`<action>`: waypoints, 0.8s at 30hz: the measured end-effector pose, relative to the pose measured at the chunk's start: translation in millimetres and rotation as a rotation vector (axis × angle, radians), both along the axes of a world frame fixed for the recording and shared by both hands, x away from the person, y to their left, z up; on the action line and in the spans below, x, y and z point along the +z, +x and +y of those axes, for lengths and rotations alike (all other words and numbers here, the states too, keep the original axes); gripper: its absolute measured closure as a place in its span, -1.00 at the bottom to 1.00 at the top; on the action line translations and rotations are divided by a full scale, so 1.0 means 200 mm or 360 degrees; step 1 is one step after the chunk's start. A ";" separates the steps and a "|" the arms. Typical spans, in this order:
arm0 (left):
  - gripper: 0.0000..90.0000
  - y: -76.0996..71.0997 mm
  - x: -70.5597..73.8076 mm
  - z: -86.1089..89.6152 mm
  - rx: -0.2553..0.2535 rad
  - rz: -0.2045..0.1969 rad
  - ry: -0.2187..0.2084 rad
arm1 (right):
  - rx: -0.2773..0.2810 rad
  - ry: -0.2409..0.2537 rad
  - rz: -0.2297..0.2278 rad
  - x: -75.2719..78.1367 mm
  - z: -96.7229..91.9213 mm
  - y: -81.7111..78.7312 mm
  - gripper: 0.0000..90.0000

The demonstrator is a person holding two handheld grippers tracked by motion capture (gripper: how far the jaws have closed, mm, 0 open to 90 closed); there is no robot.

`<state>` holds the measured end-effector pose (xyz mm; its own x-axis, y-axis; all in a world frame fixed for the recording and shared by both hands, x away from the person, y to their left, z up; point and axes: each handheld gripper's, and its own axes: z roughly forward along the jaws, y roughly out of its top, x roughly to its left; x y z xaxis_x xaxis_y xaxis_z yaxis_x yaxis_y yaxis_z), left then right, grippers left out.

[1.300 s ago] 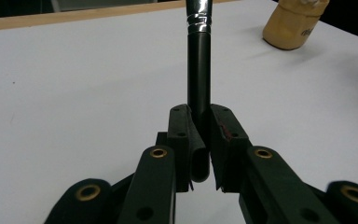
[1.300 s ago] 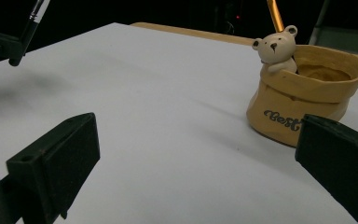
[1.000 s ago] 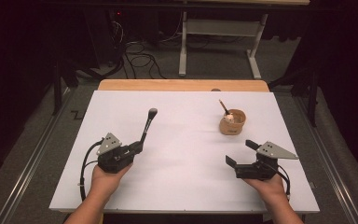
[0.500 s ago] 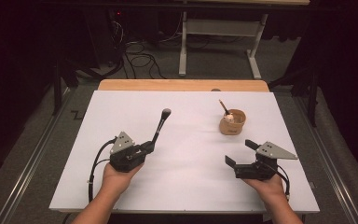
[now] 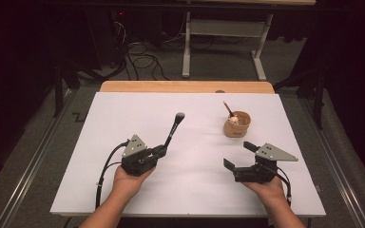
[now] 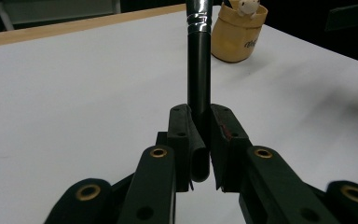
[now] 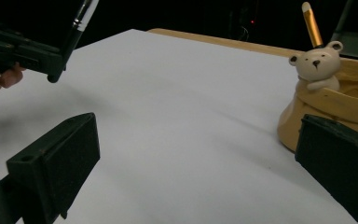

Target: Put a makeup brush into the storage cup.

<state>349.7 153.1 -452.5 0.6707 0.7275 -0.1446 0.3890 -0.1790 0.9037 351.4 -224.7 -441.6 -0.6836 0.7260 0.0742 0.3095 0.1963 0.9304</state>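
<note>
My left gripper [image 5: 160, 151] is shut on the handle of a black makeup brush [image 5: 173, 128], whose pale head points up and away over the white tabletop [image 5: 195, 194]. In the left gripper view the handle [image 6: 199, 70] rises straight out from between the closed jaws of that gripper [image 6: 205, 135]. A tan cup with a small bear figure [image 5: 237, 125] stands to the right, with another brush [image 5: 228, 109] leaning in it. My right gripper [image 5: 239, 155] hovers open just in front of the cup. In the right gripper view the cup [image 7: 326, 107] sits beside the right jaw.
A wooden strip [image 5: 185, 86] runs along the table's far edge. Beyond it lie floor cables [image 5: 138, 52] and the legs of a white frame [image 5: 186, 47]. The white surface between the two grippers is bare.
My left gripper has carried the brush to the right, toward the middle of the table. The right gripper and the cup have stayed where they were.
</note>
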 end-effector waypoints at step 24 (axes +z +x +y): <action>0.76 -0.02 0.00 0.00 -0.0038 -0.0014 -0.0053 | 0.0080 0.0001 -0.0026 0.08 0.17 0.05 -0.98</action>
